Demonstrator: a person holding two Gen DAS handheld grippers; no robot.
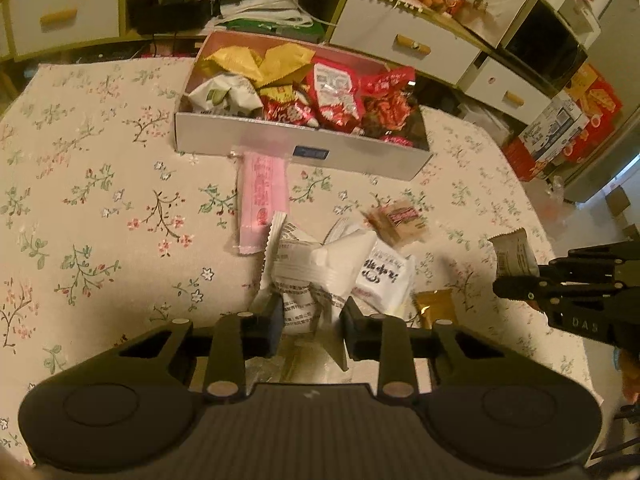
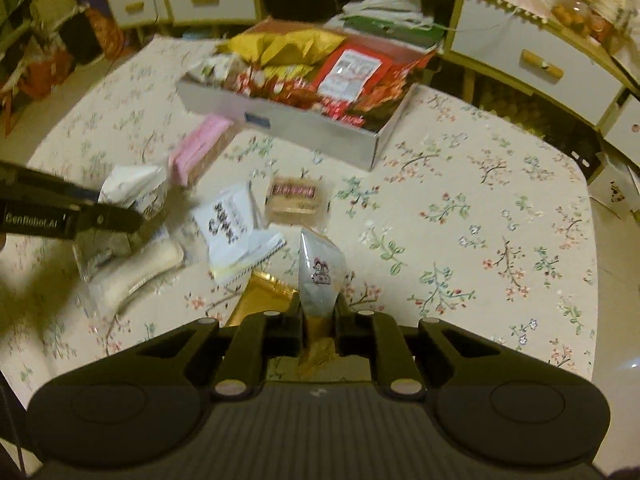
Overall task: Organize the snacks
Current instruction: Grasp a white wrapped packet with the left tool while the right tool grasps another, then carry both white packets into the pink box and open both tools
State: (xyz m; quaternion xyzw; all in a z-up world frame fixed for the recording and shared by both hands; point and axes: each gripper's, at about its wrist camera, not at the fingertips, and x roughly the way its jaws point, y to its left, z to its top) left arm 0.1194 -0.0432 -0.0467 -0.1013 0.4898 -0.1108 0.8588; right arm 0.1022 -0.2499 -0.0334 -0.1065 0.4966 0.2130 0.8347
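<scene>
Nearest, the right gripper (image 2: pixel 319 312) jaws pinch a grey snack packet (image 2: pixel 321 276) upright; the left gripper (image 1: pixel 311 314) jaws clamp a white wrapped snack (image 1: pixel 308 268). Farther, at twelve o'clock on the table (image 1: pixel 100 184), the snack-filled cardboard box (image 1: pixel 304 148).

Your left side of counter (image 1: pixel 92 184): bare cloth, wide lane up to box (image 1: pixel 296 148). Your right side (image 2: pixel 500 208): open too. Middle blocked: loose packets (image 1: pixel 344 264) clustered, pink packet (image 1: pixel 262 200) touching box front wall. Box piled full above rim. Right claw (image 1: pixel 516 286) and its grey packet (image 1: pixel 514 254) crowd cluster's right edge.
</scene>
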